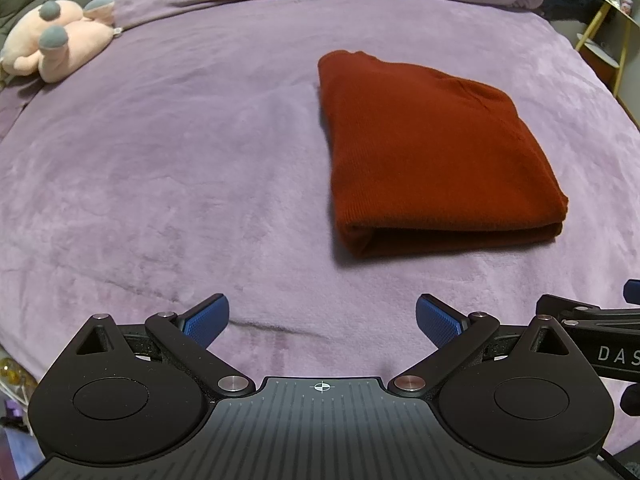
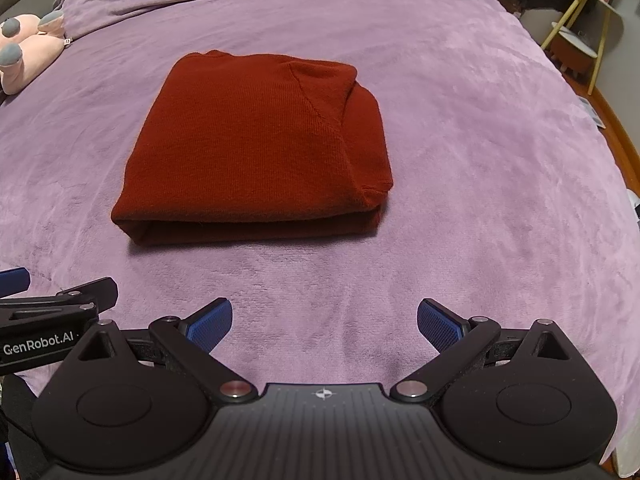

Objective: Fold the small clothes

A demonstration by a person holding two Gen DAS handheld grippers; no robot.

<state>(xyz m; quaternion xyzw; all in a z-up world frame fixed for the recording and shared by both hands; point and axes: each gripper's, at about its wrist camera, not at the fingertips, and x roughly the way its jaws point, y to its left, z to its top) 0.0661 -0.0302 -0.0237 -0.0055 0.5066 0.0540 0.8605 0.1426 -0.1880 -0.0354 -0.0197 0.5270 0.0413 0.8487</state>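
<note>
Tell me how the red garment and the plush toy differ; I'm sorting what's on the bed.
The red garment is flat, folded and square-edged; the plush toy is lumpy and rounded. The garment is one dark red; the toy is pale pink with grey tips. The garment lies mid-bed, the toy at the far left edge. Both rest on the purple blanket, untouched.

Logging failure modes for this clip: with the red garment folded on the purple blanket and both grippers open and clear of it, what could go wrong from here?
1. The red garment lies in thick stacked layers; a pinch at its near edge may catch only the top layer and undo the fold.
2. The purple blanket is plush, so the open right gripper or left gripper might grab it along with the garment.
</note>
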